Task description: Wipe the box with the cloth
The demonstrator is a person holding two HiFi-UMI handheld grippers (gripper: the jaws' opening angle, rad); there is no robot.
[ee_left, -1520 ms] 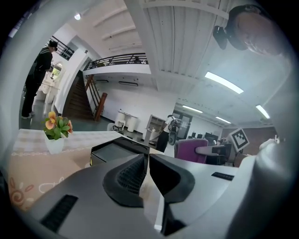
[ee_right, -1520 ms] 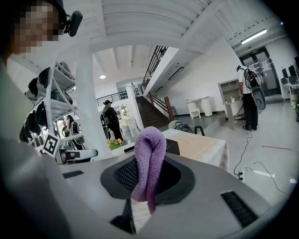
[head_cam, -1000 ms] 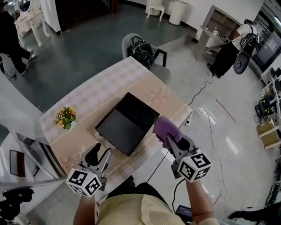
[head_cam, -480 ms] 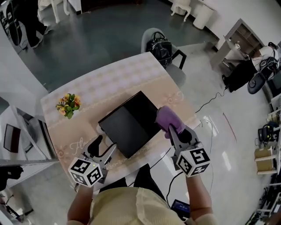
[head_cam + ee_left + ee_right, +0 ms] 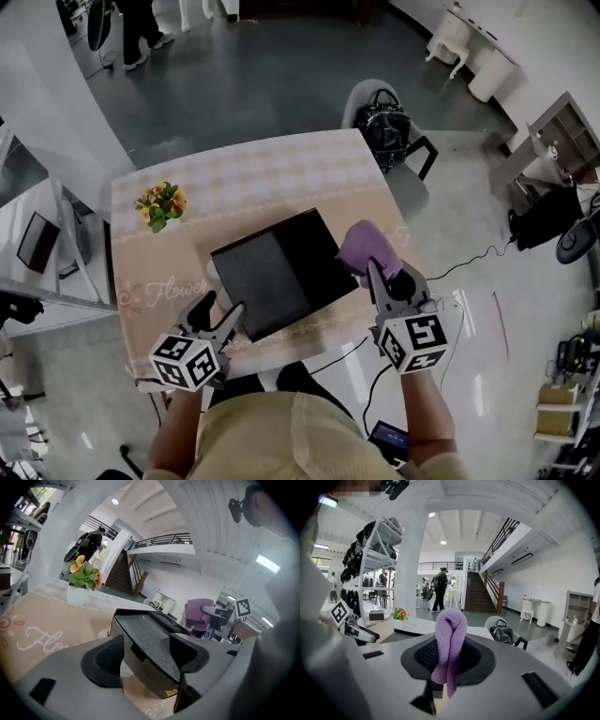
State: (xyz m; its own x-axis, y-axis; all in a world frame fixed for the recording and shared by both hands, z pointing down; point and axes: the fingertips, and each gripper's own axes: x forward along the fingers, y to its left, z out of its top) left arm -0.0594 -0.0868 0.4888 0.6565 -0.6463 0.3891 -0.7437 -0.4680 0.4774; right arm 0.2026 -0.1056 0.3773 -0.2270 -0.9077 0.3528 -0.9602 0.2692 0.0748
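The flat black box lies on the beige patterned table. Its near corner reaches into the gap between the fingers of my left gripper, whose jaws have just been opening and stand wide apart, neither pad pressing on it. Across the box, my right gripper is clenched on a folded purple cloth that bulges past its fingertips at the box's right edge, and well beyond the left fingertips a small pot of flowers stands apart from the box.
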